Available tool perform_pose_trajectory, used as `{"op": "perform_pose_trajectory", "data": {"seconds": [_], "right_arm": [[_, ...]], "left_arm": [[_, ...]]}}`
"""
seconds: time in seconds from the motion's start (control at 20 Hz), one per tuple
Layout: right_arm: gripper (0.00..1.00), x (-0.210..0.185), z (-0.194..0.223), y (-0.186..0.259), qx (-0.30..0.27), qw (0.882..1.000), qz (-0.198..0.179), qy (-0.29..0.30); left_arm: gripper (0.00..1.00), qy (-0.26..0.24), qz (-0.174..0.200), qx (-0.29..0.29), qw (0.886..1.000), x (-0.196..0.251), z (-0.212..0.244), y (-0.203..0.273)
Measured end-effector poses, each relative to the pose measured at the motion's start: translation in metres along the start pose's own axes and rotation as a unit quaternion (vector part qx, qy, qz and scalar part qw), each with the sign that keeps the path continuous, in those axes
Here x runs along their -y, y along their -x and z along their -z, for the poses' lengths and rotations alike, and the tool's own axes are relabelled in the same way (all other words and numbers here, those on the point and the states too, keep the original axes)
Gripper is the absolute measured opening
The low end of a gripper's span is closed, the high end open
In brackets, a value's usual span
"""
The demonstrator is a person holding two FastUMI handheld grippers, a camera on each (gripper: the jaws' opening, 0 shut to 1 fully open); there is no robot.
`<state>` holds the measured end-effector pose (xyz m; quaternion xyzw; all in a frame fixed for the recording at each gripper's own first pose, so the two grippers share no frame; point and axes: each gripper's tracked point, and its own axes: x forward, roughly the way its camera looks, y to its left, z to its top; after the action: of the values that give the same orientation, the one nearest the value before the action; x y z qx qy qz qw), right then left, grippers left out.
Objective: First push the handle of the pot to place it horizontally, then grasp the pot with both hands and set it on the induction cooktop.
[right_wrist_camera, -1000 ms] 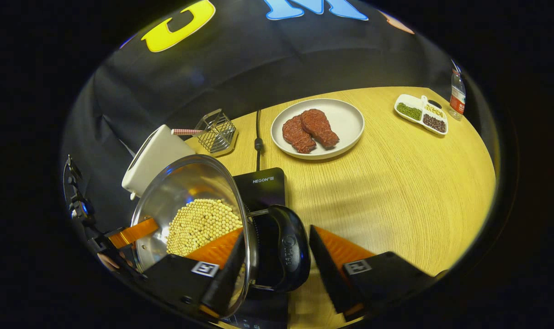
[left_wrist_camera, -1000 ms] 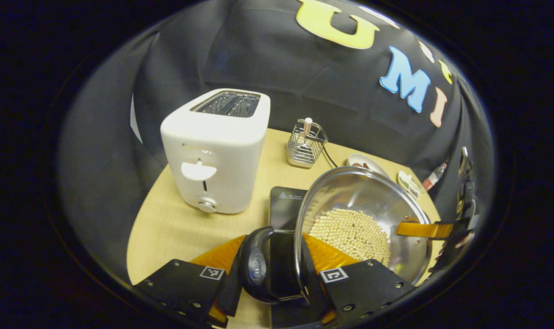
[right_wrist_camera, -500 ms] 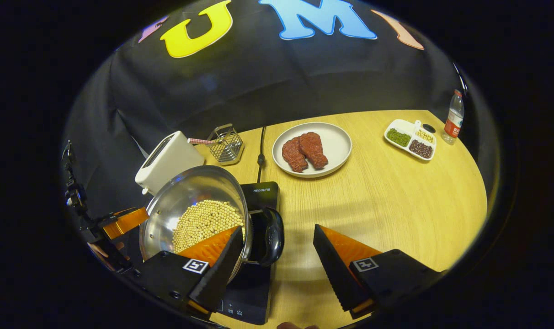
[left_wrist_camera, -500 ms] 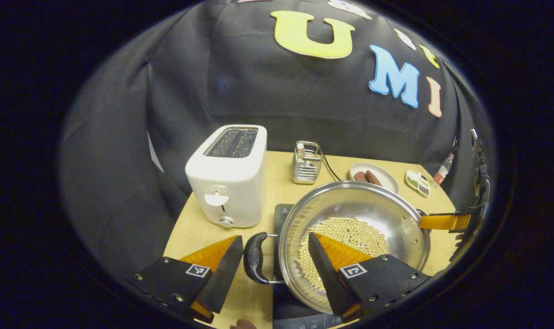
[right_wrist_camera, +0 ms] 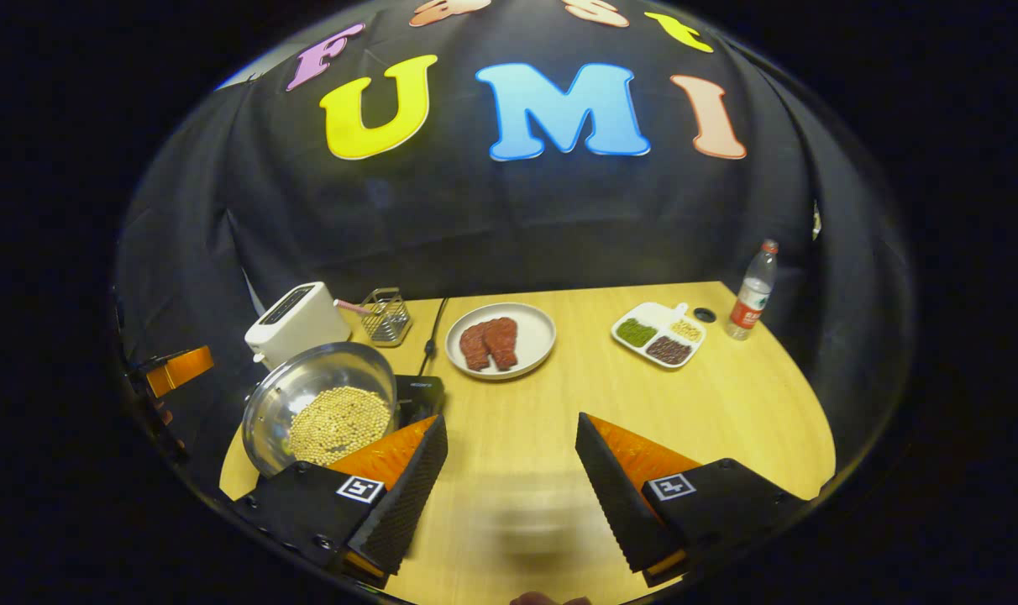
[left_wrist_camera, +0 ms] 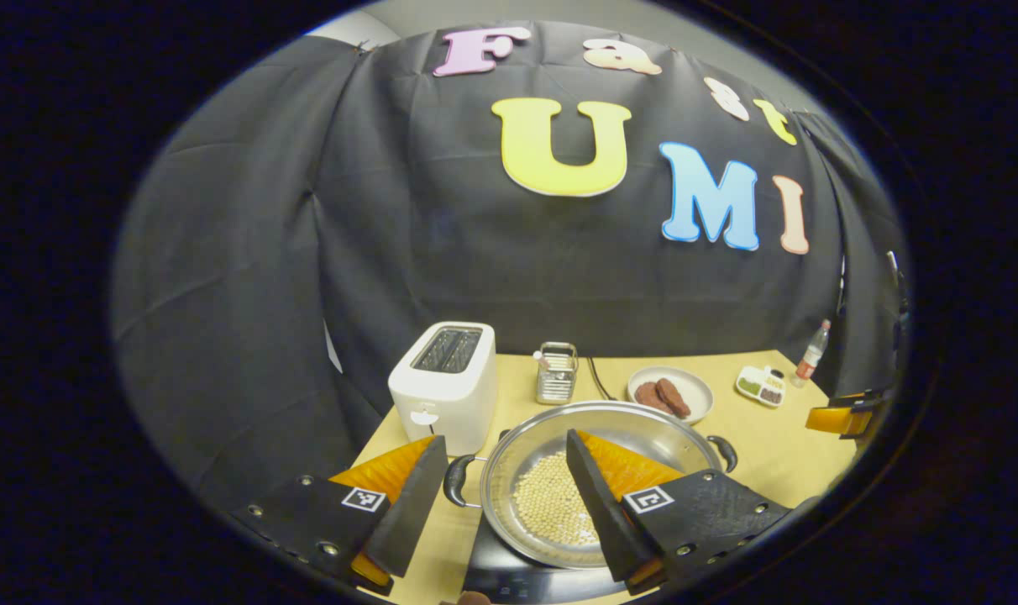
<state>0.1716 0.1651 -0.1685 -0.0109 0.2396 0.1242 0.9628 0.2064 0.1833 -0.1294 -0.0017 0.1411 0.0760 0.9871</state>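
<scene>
The steel pot (left_wrist_camera: 532,449) holding pale beans sits flat on the black induction cooktop (left_wrist_camera: 494,573), its two black handles (left_wrist_camera: 454,481) out to either side. My left gripper (left_wrist_camera: 504,437) is open above and behind the pot, touching nothing. In the right gripper view the pot (right_wrist_camera: 307,388) rests on the cooktop (right_wrist_camera: 417,392) at the lower left. My right gripper (right_wrist_camera: 511,418) is open over bare table beside the pot. The right gripper (left_wrist_camera: 841,418) shows at the far right of the left gripper view, and the left gripper (right_wrist_camera: 177,370) at the far left of the right gripper view.
A white toaster (left_wrist_camera: 443,382) and a wire basket (left_wrist_camera: 557,373) stand behind the pot. Farther right on the wooden table (right_wrist_camera: 711,403) are a plate of meat (right_wrist_camera: 501,339), a divided dish of beans (right_wrist_camera: 660,334) and a bottle (right_wrist_camera: 751,290). A cable (right_wrist_camera: 432,336) runs to the cooktop.
Both grippers opened off the pot's handles and drew back and up. The pot, tilted in the air before, now rests level on the cooktop.
</scene>
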Motion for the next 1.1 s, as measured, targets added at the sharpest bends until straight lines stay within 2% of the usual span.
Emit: {"op": "perform_pose_trajectory", "data": {"seconds": [0.05,0.1,0.2,0.25,0.3,0.35,0.55,0.65,0.75,0.95,1.1], "right_arm": [[0.98,0.017,-0.009,0.011,0.017,1.000,0.017,-0.004],[0.98,0.032,-0.018,0.021,0.037,0.999,0.031,-0.010],[0.98,0.060,-0.035,0.044,0.073,0.995,0.059,-0.021],[0.98,0.074,-0.042,0.055,0.089,0.993,0.072,-0.024],[0.98,0.086,-0.049,0.067,0.107,0.991,0.081,-0.026],[0.98,0.095,-0.058,0.078,0.124,0.988,0.089,-0.026],[0.98,0.130,-0.074,0.118,0.164,0.981,0.105,-0.019],[0.98,0.156,-0.085,0.141,0.193,0.973,0.123,-0.013],[0.98,0.176,-0.089,0.161,0.218,0.967,0.128,0.008],[0.98,0.215,-0.091,0.194,0.230,0.962,0.138,0.040],[0.98,0.233,-0.095,0.214,0.251,0.960,0.117,0.030]], "left_arm": [[0.87,0.000,0.001,0.013,1.000,0.010,-0.007,0.008],[0.84,0.001,0.004,0.025,1.000,0.021,-0.014,0.016],[0.87,0.001,0.021,0.042,0.999,0.044,-0.026,0.027],[0.84,-0.002,0.024,0.049,0.999,0.052,-0.032,0.035],[0.87,-0.008,0.025,0.057,0.998,0.060,-0.039,0.043],[0.84,-0.015,0.024,0.068,0.997,0.067,-0.048,0.050],[0.84,-0.029,0.015,0.117,0.993,0.102,-0.085,0.087],[0.84,-0.026,0.014,0.131,0.991,0.120,-0.097,0.107],[0.84,-0.017,0.020,0.156,0.987,0.140,-0.113,0.128],[0.84,-0.002,0.017,0.185,0.983,0.179,-0.129,0.166],[0.84,0.004,0.019,0.199,0.980,0.213,-0.131,0.194]]}}
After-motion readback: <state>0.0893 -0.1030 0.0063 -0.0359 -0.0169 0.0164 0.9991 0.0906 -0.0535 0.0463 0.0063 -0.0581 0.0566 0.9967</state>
